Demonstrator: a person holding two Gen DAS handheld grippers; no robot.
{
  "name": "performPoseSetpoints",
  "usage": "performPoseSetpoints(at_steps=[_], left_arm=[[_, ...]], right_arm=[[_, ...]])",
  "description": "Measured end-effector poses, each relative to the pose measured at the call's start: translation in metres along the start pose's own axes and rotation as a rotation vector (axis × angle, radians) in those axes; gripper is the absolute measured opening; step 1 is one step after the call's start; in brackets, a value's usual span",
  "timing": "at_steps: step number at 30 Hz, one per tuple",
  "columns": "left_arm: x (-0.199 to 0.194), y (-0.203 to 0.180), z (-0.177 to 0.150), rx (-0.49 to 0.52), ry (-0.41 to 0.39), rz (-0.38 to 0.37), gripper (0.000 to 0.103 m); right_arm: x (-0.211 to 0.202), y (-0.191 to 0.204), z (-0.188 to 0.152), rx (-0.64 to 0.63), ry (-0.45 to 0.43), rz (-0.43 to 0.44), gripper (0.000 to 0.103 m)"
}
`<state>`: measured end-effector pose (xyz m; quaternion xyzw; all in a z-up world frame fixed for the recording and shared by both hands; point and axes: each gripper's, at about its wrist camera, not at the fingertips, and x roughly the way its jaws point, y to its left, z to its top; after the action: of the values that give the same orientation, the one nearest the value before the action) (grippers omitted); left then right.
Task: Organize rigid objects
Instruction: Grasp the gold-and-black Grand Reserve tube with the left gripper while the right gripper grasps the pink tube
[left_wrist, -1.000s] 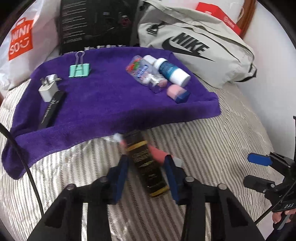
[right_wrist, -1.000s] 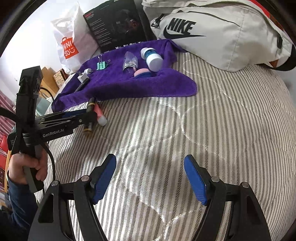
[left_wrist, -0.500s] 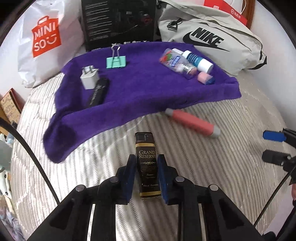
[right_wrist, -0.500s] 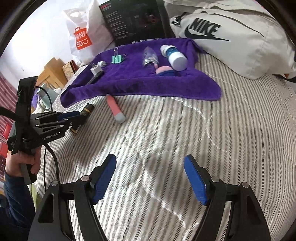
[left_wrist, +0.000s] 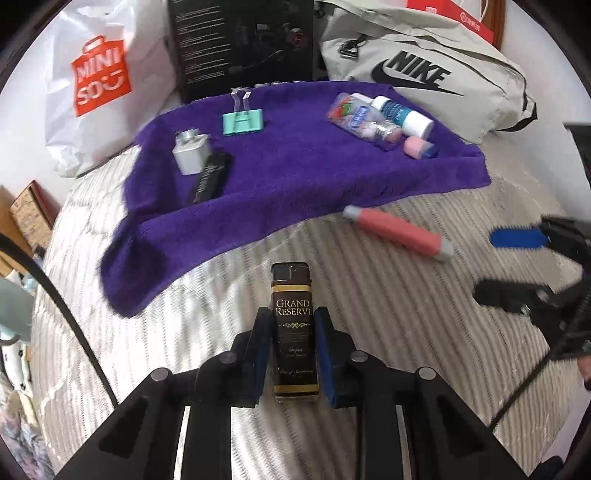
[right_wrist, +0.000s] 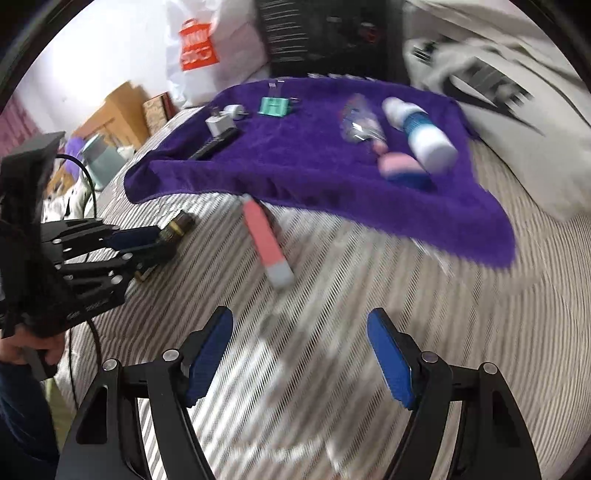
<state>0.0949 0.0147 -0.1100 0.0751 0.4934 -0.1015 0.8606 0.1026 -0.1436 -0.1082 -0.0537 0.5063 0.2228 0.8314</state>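
Observation:
My left gripper (left_wrist: 291, 332) is shut on a dark brown "Grand Reserve" lighter (left_wrist: 293, 325), held above the striped bed. In the right wrist view that same left gripper (right_wrist: 147, 240) sits at the left with the lighter (right_wrist: 177, 227) sticking out of it. A pink tube (left_wrist: 397, 232) with grey ends lies on the bedcover just off the purple towel (left_wrist: 295, 181); the right wrist view shows the pink tube (right_wrist: 266, 243) ahead of my open right gripper (right_wrist: 299, 354). My right gripper (left_wrist: 509, 266) enters the left wrist view at the right edge, open.
On the towel lie a white charger (left_wrist: 190, 155), a black stick (left_wrist: 208, 179), a teal binder clip (left_wrist: 243, 120), a clear pouch (left_wrist: 360, 118), a white-and-blue bottle (left_wrist: 404, 114) and a pink-and-blue eraser (left_wrist: 419, 147). A Nike bag (left_wrist: 424, 77), black box (left_wrist: 243, 44) and Miniso bag (left_wrist: 99, 81) stand behind.
My left gripper has closed on the lighter and pulled back from the towel. The pink tube lies apart from it. My right gripper has swung closer toward the tube, still open.

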Motion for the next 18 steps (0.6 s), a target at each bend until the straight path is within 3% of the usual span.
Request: performPoseSetpoints(at_steps=[2, 4, 5, 8, 9, 15, 18], left_arm=[[-0.004, 0.009, -0.006, -0.015, 0.009, 0.014, 0.023], [-0.007, 0.019, -0.013, -0.037, 0.007, 0.025, 0.023], [-0.008, 0.023, -0.015, -0.049, 0.005, 0.011, 0.023], [-0.009, 0.031, -0.020, -0.088, -0.010, -0.027, 0.023], [-0.009, 0.031, -0.021, -0.091, -0.016, -0.027, 0.023], [-0.011, 0.029, -0.022, -0.092, -0.030, -0.022, 0.023], [-0.011, 0.031, -0.022, -0.089, -0.032, -0.032, 0.023]], right_arm=[[0.010, 0.008, 0.011, -0.058, -0.007, -0.004, 0.072], [0.020, 0.014, 0.021, -0.104, 0.002, -0.012, 0.064], [0.025, 0.016, 0.025, -0.128, 0.005, -0.013, 0.055], [0.034, 0.024, 0.034, -0.200, -0.003, -0.047, 0.047], [0.034, 0.025, 0.035, -0.214, -0.002, -0.036, 0.041], [0.027, 0.014, 0.033, -0.197, 0.029, -0.019, 0.017], [0.012, 0.002, 0.021, -0.143, 0.029, -0.041, 0.016]])
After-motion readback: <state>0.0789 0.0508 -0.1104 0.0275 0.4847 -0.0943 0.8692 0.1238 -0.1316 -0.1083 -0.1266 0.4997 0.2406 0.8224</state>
